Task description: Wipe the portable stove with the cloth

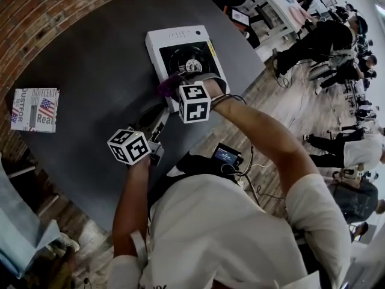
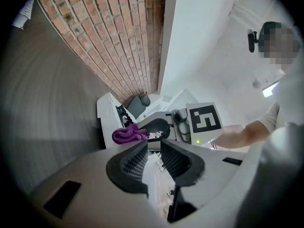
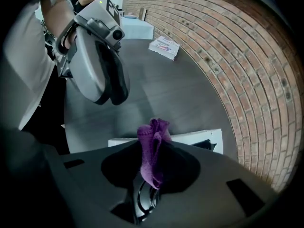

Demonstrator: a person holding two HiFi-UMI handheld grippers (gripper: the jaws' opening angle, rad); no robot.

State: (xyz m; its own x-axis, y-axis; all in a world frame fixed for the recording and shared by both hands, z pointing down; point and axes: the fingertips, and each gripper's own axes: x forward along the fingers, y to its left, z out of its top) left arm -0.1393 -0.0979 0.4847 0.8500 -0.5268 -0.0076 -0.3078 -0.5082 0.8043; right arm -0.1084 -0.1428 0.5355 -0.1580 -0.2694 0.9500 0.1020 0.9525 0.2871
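The right gripper (image 3: 152, 164), pinching the cloth (image 3: 153, 144), is being held at the near edge of the stove (image 1: 175, 36), burner (image 1: 191, 58) just ahead; the left gripper (image 2: 153, 148), parted and empty, is being held farther back.

Open-plan workspace, curved brick wall (image 1: 36, 11), wood floor (image 1: 289, 107), people (image 1: 319, 41) seated at white desks (image 1: 274, 2)

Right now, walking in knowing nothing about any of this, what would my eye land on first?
Probably the bright purple cloth, pinched in the right gripper at the near edge of the white portable stove on the dark round table. Next comes the left gripper, open and empty, short of the stove. A flag-printed booklet lies alone at the table's left side, near the brick wall.
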